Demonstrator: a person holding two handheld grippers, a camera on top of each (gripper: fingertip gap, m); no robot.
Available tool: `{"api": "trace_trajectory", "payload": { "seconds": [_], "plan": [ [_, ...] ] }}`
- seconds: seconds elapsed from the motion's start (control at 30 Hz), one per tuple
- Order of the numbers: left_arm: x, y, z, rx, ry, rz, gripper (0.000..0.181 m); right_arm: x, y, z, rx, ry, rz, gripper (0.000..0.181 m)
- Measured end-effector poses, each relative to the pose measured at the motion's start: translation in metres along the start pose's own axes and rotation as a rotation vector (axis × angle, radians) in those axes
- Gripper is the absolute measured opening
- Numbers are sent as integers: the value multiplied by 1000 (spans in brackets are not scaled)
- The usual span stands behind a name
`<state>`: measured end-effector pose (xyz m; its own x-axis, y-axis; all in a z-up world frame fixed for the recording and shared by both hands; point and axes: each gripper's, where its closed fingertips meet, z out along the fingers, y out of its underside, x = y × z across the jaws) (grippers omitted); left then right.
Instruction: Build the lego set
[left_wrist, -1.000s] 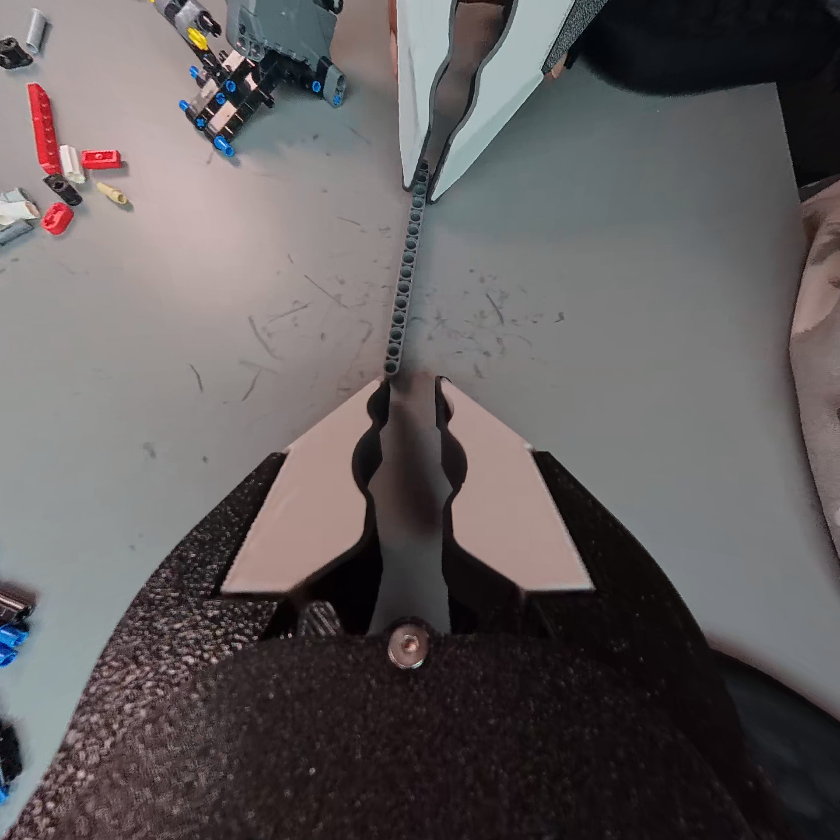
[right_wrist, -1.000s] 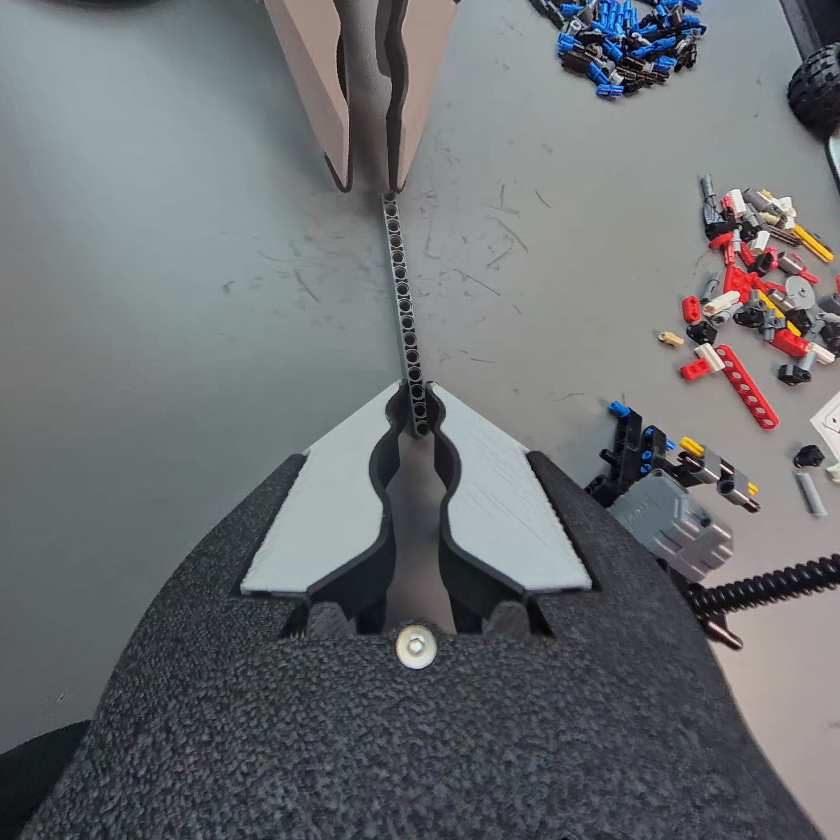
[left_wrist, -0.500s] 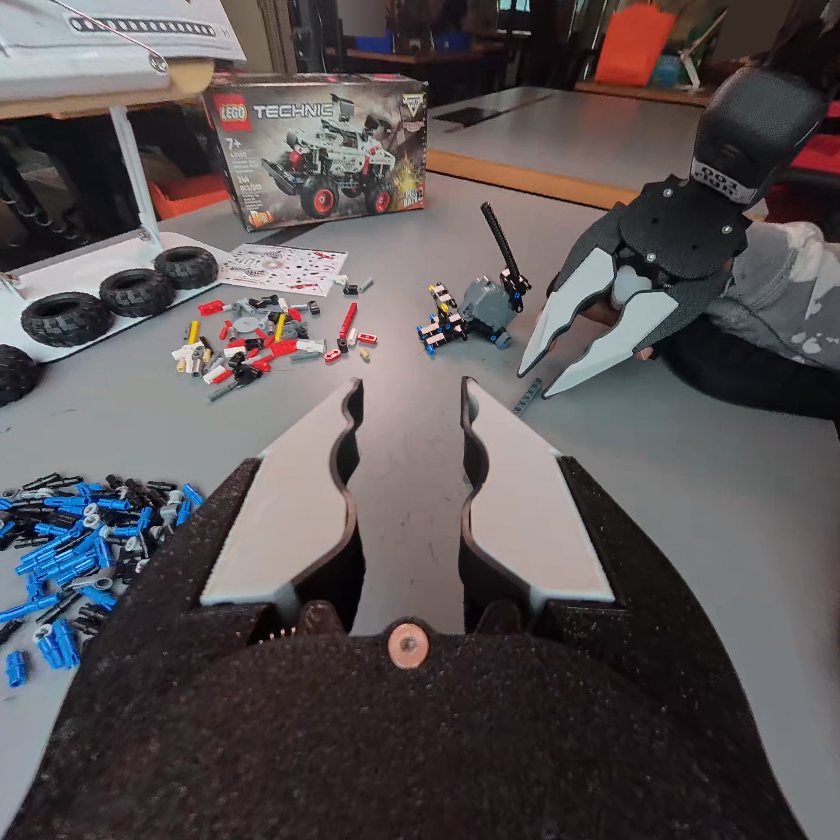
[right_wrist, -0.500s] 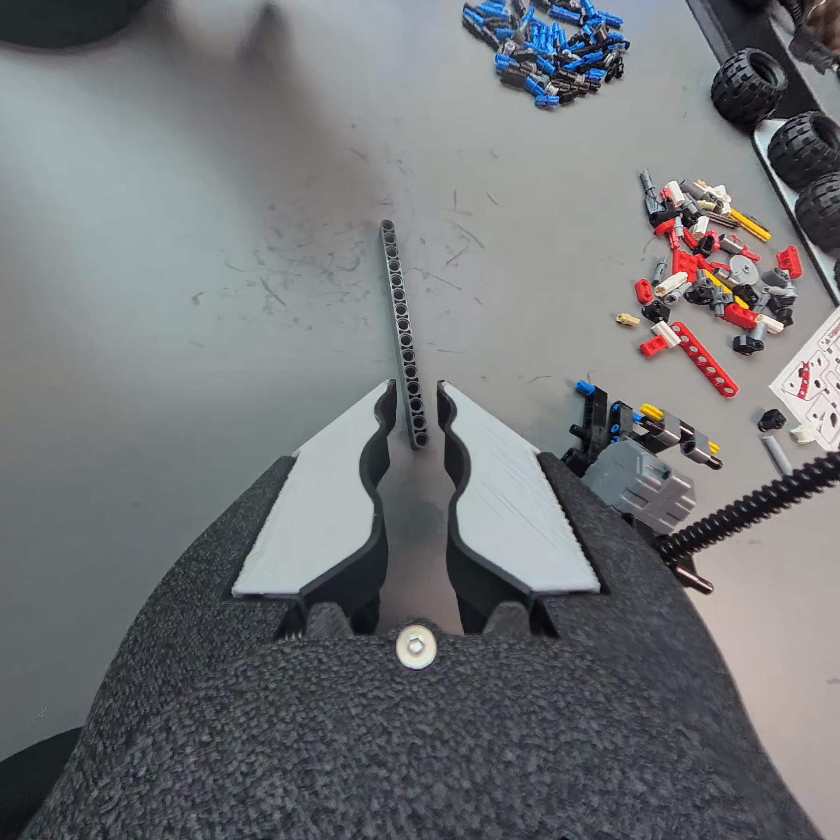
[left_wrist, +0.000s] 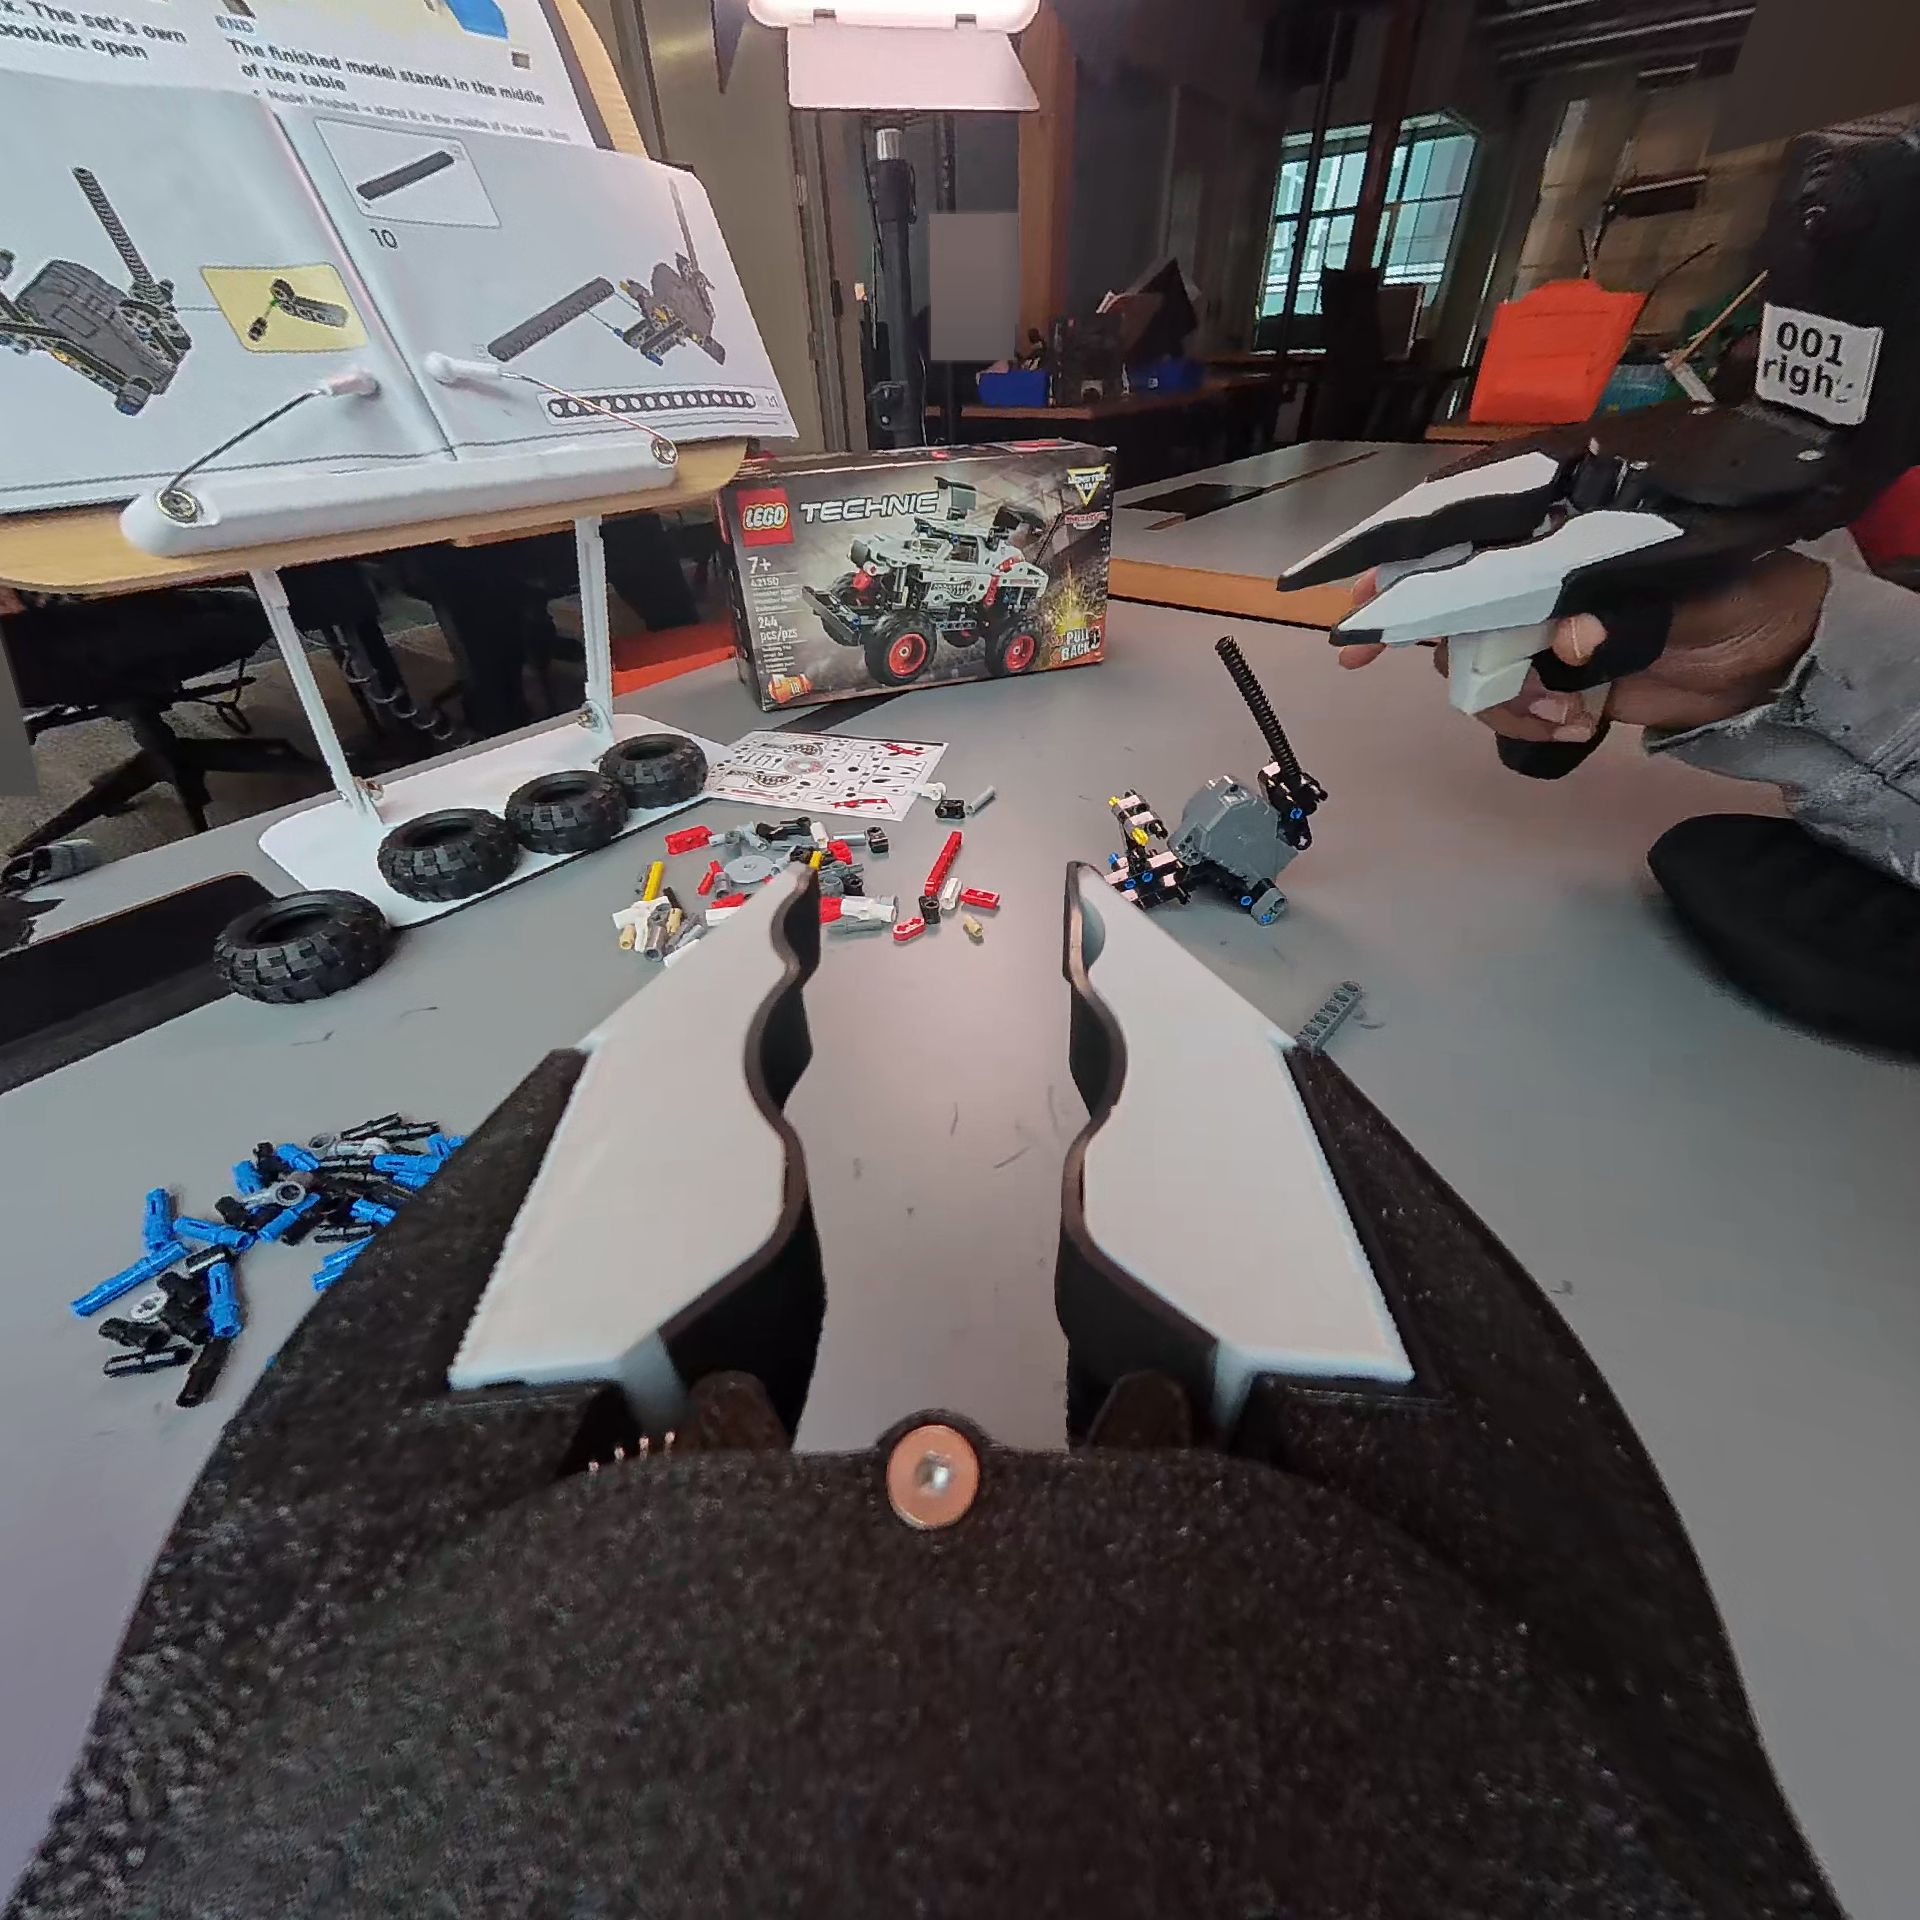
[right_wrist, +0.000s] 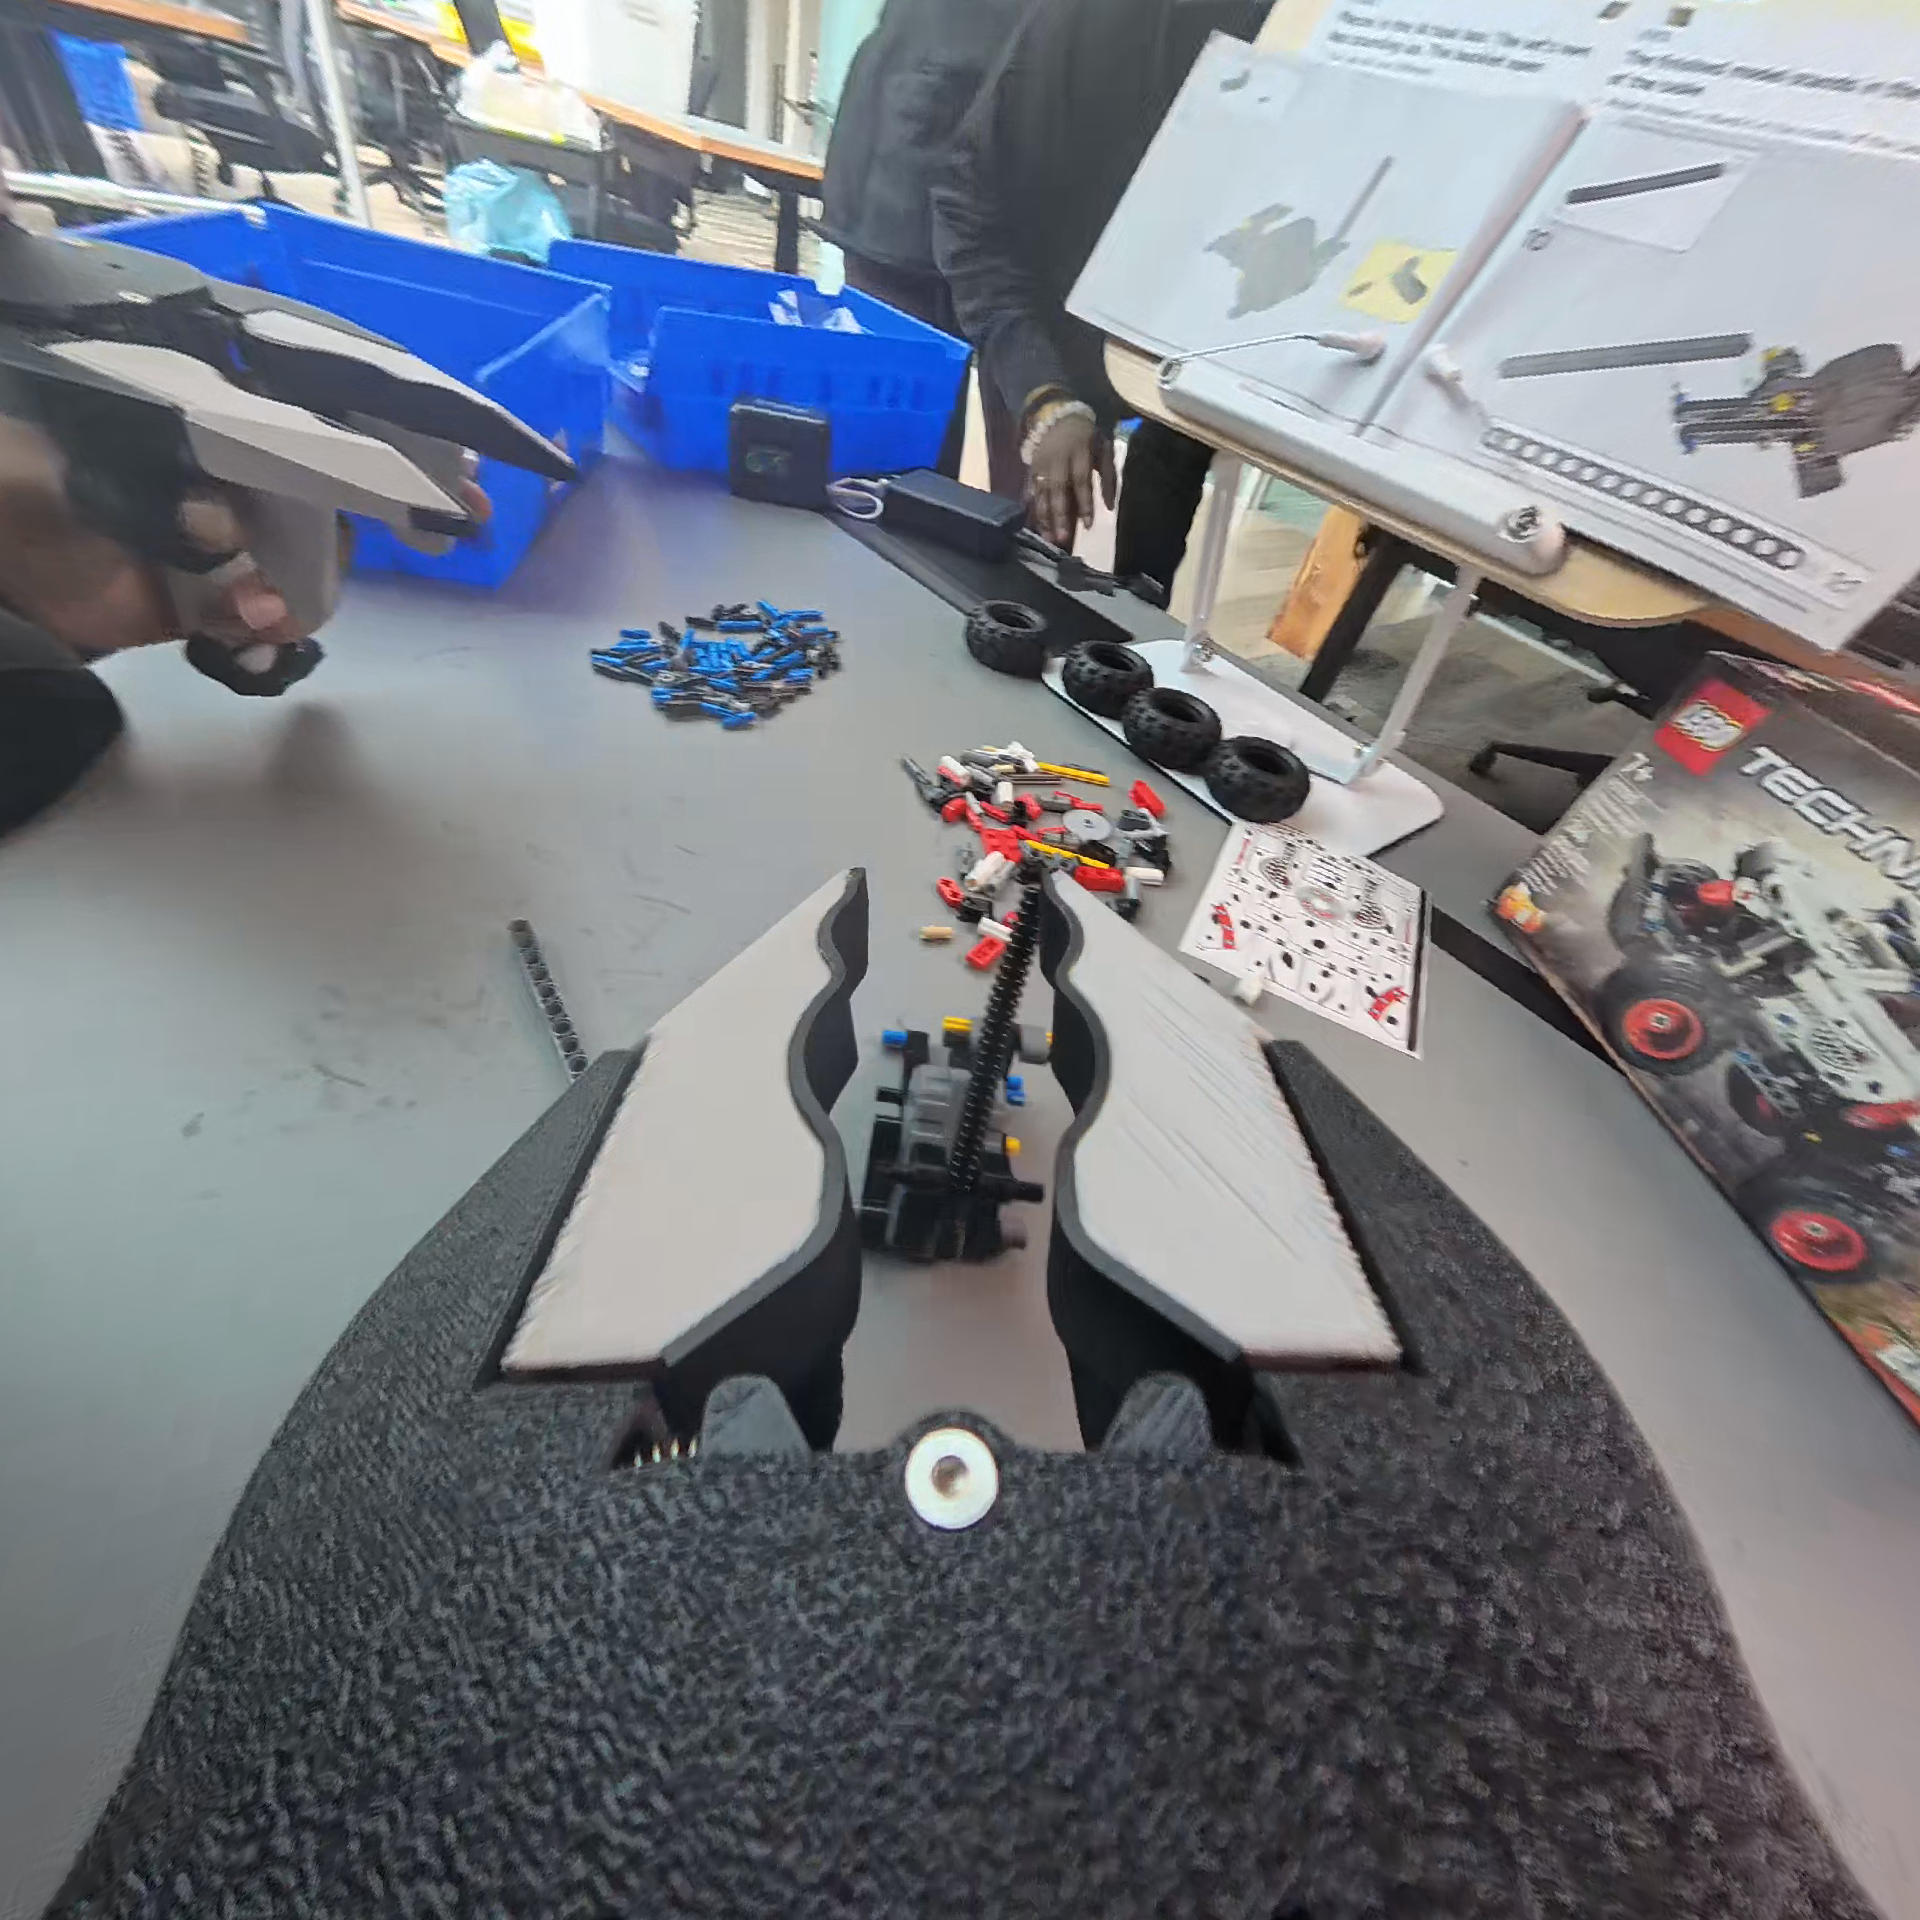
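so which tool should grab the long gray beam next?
Probably right. The right tool is open, with the beam lying just beside its left finger and the gray motor block between its fingers. The left tool is open too, but raised further away.

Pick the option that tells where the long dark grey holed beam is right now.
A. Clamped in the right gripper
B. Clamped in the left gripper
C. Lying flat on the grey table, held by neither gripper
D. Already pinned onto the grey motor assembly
C: the long beam lies flat on the table, while the left gripper and right gripper both stand open and empty, apart from the motor assembly.
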<state>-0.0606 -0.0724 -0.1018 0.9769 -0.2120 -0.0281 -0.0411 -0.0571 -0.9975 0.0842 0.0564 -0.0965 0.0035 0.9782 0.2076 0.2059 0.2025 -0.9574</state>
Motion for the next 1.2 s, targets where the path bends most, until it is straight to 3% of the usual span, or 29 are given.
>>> {"api": "trace_trajectory", "payload": {
  "seconds": [0.13, 0.27, 0.33, 0.7, 0.9, 1.03, 1.2],
  "plan": [
    [-4, 3, 2, -1, 5, -42, 41, 19, 18, -10, -97, 49, 31, 48],
    [-6, 13, 6, -43, 33, -94, 36, 8, 66, 1, -312, -14, 79, 80],
    [-3, 15, 7, -59, 45, -89, 36, -1, 80, 8, -374, -42, 91, 84],
    [12, 17, 8, -105, 77, -36, 62, -10, 116, 26, -538, -16, 30, 70],
    [17, 15, 6, -105, 90, -17, 62, -16, 116, 30, -535, -72, 18, 52],
    [19, 16, 5, -116, 96, 5, 62, -19, 115, 31, -529, -110, -23, 51],
    [25, 18, 6, -133, 121, -20, 58, -32, 111, 38, -516, -267, -64, 51]
  ]
}}
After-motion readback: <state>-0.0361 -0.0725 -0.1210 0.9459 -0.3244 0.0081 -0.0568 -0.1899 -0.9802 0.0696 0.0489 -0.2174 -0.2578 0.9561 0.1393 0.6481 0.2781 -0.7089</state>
